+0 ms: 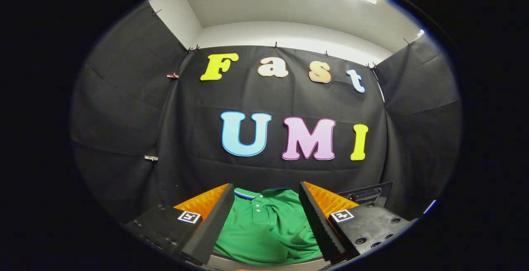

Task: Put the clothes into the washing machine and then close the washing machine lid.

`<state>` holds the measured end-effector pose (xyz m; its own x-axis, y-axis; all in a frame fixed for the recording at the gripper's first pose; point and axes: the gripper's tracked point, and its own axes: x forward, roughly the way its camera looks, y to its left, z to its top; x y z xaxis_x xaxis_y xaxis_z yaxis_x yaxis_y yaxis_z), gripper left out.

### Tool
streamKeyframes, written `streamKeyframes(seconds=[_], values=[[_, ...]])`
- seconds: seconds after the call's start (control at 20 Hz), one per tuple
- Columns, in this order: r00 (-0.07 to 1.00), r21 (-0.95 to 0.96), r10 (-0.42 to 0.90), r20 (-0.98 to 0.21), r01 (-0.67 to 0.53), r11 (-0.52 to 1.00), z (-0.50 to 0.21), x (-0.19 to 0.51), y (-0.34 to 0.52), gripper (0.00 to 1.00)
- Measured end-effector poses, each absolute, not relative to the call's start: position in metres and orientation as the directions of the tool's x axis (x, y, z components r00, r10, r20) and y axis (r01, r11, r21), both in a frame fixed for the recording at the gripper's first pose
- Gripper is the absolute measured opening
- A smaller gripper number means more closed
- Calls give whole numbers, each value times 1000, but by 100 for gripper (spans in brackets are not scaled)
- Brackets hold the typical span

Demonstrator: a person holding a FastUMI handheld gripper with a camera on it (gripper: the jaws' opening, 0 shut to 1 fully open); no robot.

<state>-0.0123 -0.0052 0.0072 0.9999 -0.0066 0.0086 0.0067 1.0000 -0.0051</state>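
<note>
Between our gripper (266, 221) fingers, just ahead: green polo shirt (266, 229), lying flat. Gripper wide open, holding nothing. We judge shirt soft, light, floppy; pinch bunched fabric near collar.

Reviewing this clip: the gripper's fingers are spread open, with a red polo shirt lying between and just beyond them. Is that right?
Not quite: the polo shirt is green, not red. The gripper view shows the gripper with fingers spread open and the shirt lying between and just beyond them.
</note>
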Motion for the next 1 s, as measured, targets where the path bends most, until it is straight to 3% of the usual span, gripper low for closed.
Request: streamKeyframes(seconds=[0.5,0.75,1.0], values=[[999,16,-28,-22,29,999,-2,-20,-22,98],[993,22,92,-71,-90,996,-19,-17,6,97],[989,-9,86,-122,-88,996,-27,5,1,97]])
